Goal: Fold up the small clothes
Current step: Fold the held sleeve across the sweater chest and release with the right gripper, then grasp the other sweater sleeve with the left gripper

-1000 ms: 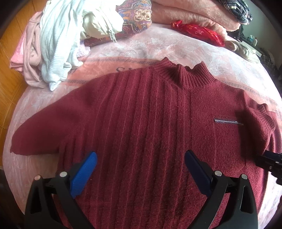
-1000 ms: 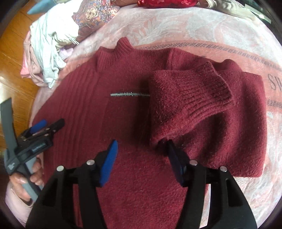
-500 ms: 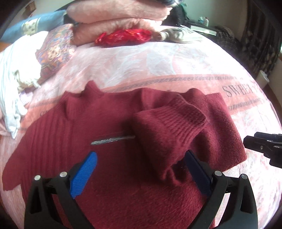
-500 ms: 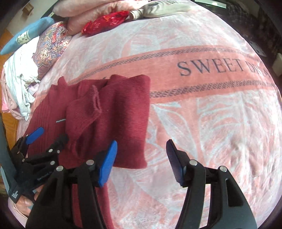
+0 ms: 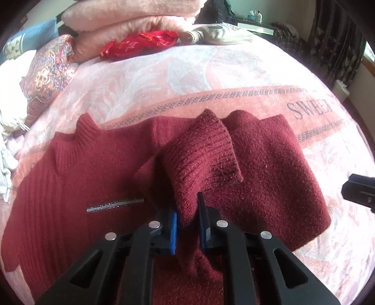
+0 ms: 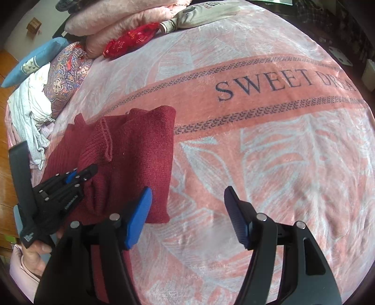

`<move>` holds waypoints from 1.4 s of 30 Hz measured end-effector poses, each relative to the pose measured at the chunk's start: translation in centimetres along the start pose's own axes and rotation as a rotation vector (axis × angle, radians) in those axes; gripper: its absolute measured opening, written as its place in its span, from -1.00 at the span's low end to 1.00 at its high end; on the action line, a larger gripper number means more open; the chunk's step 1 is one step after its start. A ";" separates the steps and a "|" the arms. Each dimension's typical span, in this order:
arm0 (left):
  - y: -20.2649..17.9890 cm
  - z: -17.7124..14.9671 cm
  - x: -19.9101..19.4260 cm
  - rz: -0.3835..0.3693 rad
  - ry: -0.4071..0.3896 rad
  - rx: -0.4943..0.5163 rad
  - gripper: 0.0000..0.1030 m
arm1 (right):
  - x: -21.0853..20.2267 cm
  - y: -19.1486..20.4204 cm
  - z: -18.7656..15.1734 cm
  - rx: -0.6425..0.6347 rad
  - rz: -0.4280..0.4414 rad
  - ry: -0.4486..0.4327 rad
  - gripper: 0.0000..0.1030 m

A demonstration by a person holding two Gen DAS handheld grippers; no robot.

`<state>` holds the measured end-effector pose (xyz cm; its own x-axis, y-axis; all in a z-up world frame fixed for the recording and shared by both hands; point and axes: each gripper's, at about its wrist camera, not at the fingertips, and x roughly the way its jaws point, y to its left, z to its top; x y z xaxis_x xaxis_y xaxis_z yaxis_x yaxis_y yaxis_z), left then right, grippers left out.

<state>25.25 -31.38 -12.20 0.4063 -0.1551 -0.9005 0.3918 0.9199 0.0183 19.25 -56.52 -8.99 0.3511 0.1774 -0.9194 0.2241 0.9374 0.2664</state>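
A dark red knitted sweater (image 5: 77, 178) lies flat on a bed covered by a pink blanket (image 5: 178, 77) printed with pale leaves and the word "SWEET". One sleeve (image 5: 201, 152) is folded back across the chest, its ribbed cuff standing up in a ridge. The left tool (image 5: 187, 214) has just been closing and now pinches a fold of that sleeve between its blue pads, near a short silver strip (image 5: 114, 204) sewn on the sweater's front. The right tool (image 6: 187, 218) hovers over bare blanket just beside the sweater's folded edge; its jaws have just been opening and stand apart with nothing between them. In the right wrist view a hand (image 6: 35, 255) in a pink sleeve holds the left tool's handle. At the head of the bed sit folded pink blankets (image 5: 131, 21), a red bundle (image 5: 140, 43), a patterned pillow (image 5: 50, 68) and a heap of pale clothes (image 6: 30, 110).
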 end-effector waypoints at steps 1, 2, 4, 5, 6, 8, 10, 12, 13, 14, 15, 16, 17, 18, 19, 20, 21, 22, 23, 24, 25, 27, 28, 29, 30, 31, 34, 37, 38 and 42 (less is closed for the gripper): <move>0.7 -0.1 -0.7 -0.017 -0.010 -0.016 -0.76 | 0.0 0.2 -0.1 -0.003 -0.005 0.000 0.25; 1.5 -0.3 -1.3 -0.026 -0.021 -0.032 -0.77 | 0.0 0.3 0.0 0.000 -0.007 0.001 0.25; 3.5 -0.5 -2.8 -0.024 -0.059 -0.082 -0.77 | 0.1 0.9 0.0 0.001 -0.004 0.002 0.25; 4.8 -0.7 -3.8 -0.018 -0.087 -0.115 -0.77 | 0.2 1.3 0.1 -0.002 -0.004 0.003 0.25; 6.2 -0.6 -4.4 -0.016 -0.108 -0.140 -0.77 | 0.3 1.7 0.1 -0.009 -0.004 0.002 0.25; 8.8 -0.8 -6.1 0.004 -0.165 -0.178 -0.77 | 0.5 2.7 0.1 -0.024 0.002 0.006 0.25; 11.4 -1.1 -7.5 0.026 -0.211 -0.201 -0.77 | 1.0 3.8 0.0 -0.031 0.020 0.018 0.25; 14.2 -1.6 -8.2 0.048 -0.233 -0.226 -0.77 | 1.6 5.0 -0.1 -0.040 0.040 0.034 0.25; 15.5 -1.9 -8.3 0.061 -0.237 -0.236 -0.77 | 2.1 5.7 -0.2 -0.047 0.049 0.046 0.25; 16.8 -2.3 -8.2 0.077 -0.236 -0.252 -0.77 | 2.5 6.4 -0.3 -0.054 0.055 0.059 0.25; 18.5 -2.8 -7.9 0.092 -0.234 -0.278 -0.77 | 3.1 7.1 -0.5 -0.058 0.060 0.073 0.25; 19.8 -3.3 -7.3 0.092 -0.224 -0.302 -0.76 | 3.6 7.7 -0.5 -0.058 0.070 0.085 0.25; 21.2 -3.9 -6.5 0.069 -0.200 -0.326 -0.76 | 4.0 8.2 -0.6 -0.054 0.084 0.096 0.25; 22.3 -4.7 -5.5 0.040 -0.169 -0.351 -0.74 | 4.5 8.6 -0.6 -0.047 0.099 0.107 0.26; 23.3 -5.3 -4.8 0.014 -0.143 -0.383 -0.72 | 4.8 9.0 -0.6 -0.040 0.111 0.115 0.27; 24.5 -6.0 -4.1 -0.014 -0.117 -0.428 -0.70 | 5.0 9.4 -0.6 -0.040 0.117 0.120 0.27; 25.3 -6.4 -3.4 -0.032 -0.102 -0.458 -0.67 | 5.3 9.9 -0.5 -0.047 0.115 0.124 0.27; 26.2 -7.0 -3.2 -0.048 -0.093 -0.488 -0.60 | 5.4 10.3 -0.5 -0.056 0.108 0.127 0.32; 27.1 -7.3 -3.2 -0.068 -0.094 -0.513 -0.57 | 5.6 10.7 -0.5 -0.063 0.103 0.130 0.36; 27.9 -7.6 -3.5 -0.088 -0.107 -0.534 -0.49 | 5.8 11.0 -0.6 -0.067 0.099 0.133 0.36; 28.3 -7.8 -3.9 -0.095 -0.120 -0.542 -0.33 | 6.1 11.3 -0.6 -0.070 0.092 0.138 0.36; 28.8 -7.8 -5.1 -0.054 -0.154 -0.529 0.10 | 6.8 11.7 -0.6 -0.074 0.083 0.149 0.36; 28.8 -7.7 -5.8 -0.031 -0.169 -0.518 0.26 | 7.1 11.9 -0.7 -0.073 0.082 0.156 0.36; 28.8 -7.7 -6.4 -0.021 -0.181 -0.508 0.32 | 7.4 12.1 -0.8 -0.072 0.076 0.161 0.36; 28.9 -7.7 -7.0 -0.017 -0.186 -0.504 0.43 | 7.6 12.2 -0.8 -0.071 0.069 0.163 0.36; 28.8 -7.7 -7.5 -0.005 -0.185 -0.498 0.55 | 7.7 12.3 -0.8 -0.076 0.062 0.162 0.36; 28.3 -7.3 -7.8 0.060 -0.143 -0.464 0.67 | 7.7 12.8 -0.8 -0.098 0.041 0.154 0.36; 28.1 -7.6 -6.1 0.214 0.020 -0.479 0.68 | 7.5 13.2 -0.9 -0.119 0.033 0.150 0.37; 28.4 -8.0 -5.9 0.204 0.040 -0.511 0.68 | 7.5 13.3 -1.0 -0.127 0.028 0.151 0.39; 28.8 -10.0 -6.1 0.270 0.075 -0.582 0.68 | 7.9 13.0 -1.0 -0.119 0.012 0.158 0.45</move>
<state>25.80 -0.31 -10.56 0.3606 0.1157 -0.9255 -0.2363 0.9712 0.0293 24.01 -42.68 -13.05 0.2041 0.2247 -0.9528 0.1080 0.9622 0.2500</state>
